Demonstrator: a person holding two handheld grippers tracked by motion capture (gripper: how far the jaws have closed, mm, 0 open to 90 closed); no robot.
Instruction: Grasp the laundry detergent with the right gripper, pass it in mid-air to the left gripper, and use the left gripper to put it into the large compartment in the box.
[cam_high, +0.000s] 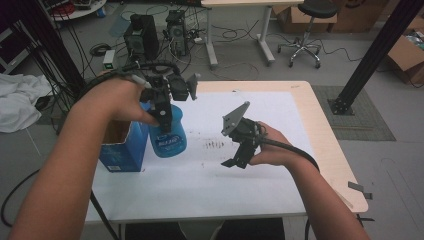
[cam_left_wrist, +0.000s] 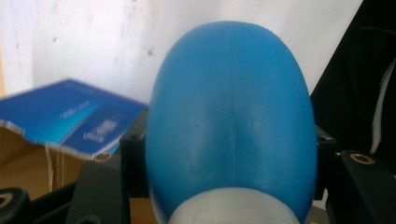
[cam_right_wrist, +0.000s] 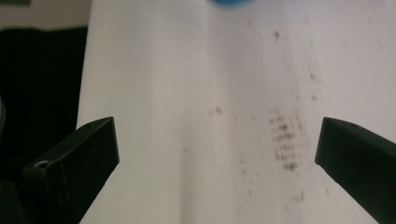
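Blue bottle lifted beside the box

The left claw (cam_high: 165, 117) is clamped on the bottle (cam_high: 167, 135), holding it off the desk (cam_high: 280, 125) just beside the open box (cam_high: 120, 150). The right claw (cam_high: 235, 161) hangs wide open and empty over the white sheet. The pickup looks done; where the bottle goes is left.

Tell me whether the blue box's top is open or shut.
Open: the blue box beside the blue bottle shows its brown cardboard inside, torn flap raised.
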